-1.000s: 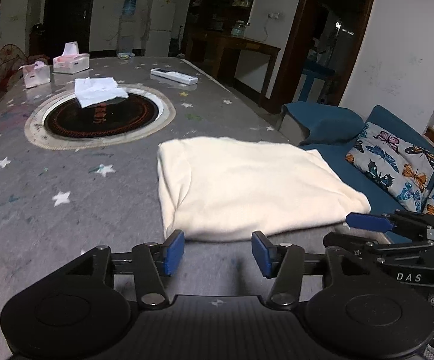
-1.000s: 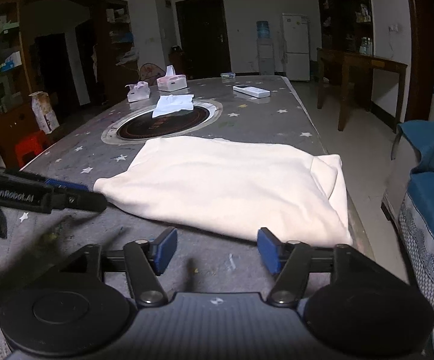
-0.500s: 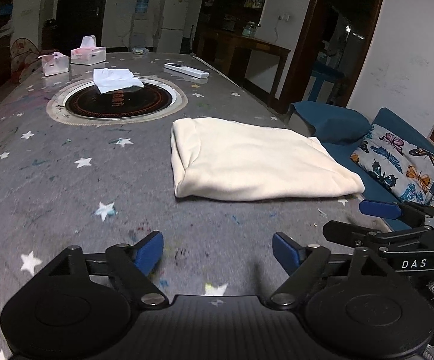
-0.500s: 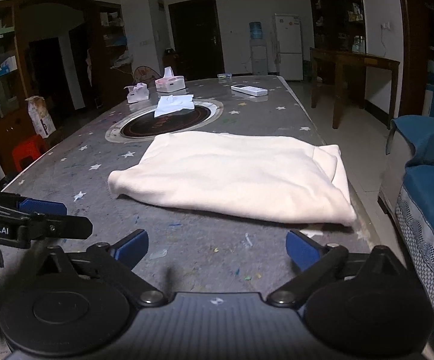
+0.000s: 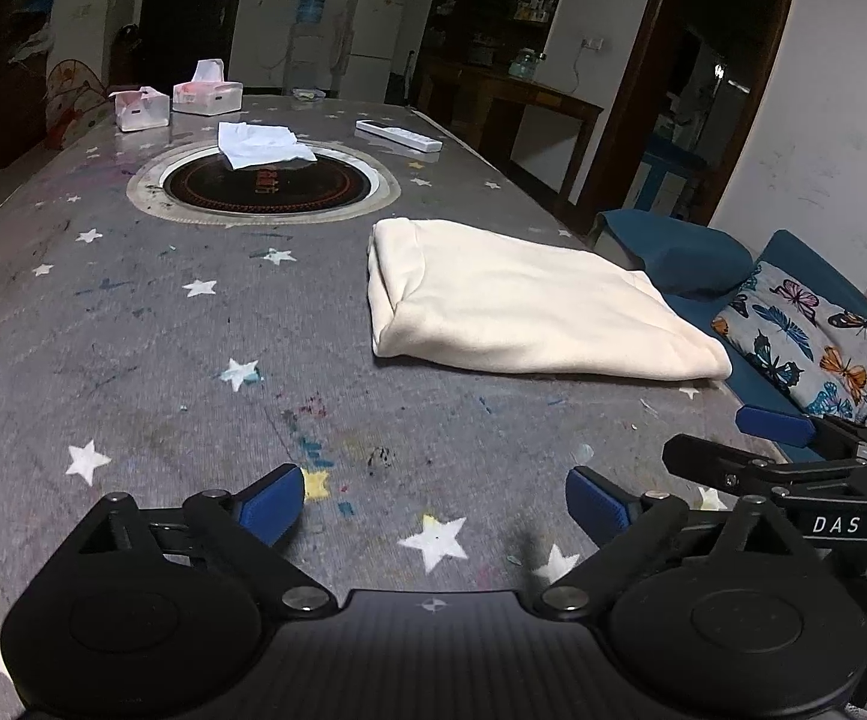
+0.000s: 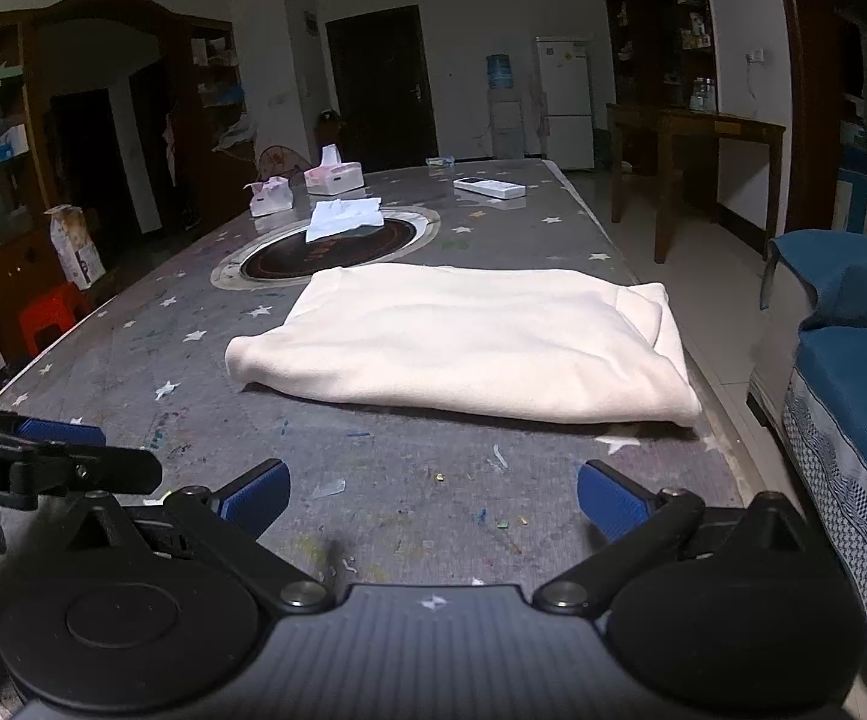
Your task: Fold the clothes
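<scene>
Cloth (image 5: 523, 312) lies folded on the surface (image 5: 133, 360); left hand-held gripper (image 5: 433, 501), marked "obot.AI", and right hand-held gripper (image 6: 433, 495), marked "DAS", both gape empty.

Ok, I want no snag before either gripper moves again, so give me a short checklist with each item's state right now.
1. Left gripper open and holding nothing: ok.
2. Right gripper open and holding nothing: ok.
3. Cream folded garment lying flat on the grey star-patterned table: ok.
4. Both grippers apart from the garment: ok.
5. Garment's right end fully on the table, not over the edge: cannot tell.
</scene>
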The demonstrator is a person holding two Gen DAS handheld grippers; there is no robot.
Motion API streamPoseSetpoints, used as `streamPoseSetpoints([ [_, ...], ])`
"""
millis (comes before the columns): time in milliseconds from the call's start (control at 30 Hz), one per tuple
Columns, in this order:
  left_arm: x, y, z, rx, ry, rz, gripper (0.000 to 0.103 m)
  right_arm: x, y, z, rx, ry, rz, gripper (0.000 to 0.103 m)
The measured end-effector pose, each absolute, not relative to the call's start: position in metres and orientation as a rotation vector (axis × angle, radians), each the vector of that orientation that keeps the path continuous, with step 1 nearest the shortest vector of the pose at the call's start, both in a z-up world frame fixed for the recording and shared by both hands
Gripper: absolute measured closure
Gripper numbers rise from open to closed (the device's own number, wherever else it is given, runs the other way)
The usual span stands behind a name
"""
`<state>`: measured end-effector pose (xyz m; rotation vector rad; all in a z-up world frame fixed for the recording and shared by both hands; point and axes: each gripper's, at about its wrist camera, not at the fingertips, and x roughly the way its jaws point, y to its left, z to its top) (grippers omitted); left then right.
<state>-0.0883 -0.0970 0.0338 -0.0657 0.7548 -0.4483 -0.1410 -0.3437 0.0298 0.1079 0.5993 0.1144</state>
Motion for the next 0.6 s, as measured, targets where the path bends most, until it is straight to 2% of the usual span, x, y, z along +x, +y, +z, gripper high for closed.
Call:
streamPoseSetpoints([
  [100, -0.091, -0.099, 0.034, -0.062, 0.75, -0.448, 0.0, -0.143, -0.345, 0.031, 0.107, 0.594, 0.111, 0.0],
  [600, -0.101, -0.104, 0.034, -0.019, 0.752, -0.425, 0.0, -0.154, -0.344, 0.026, 0.121, 0.614, 0.102, 0.0],
])
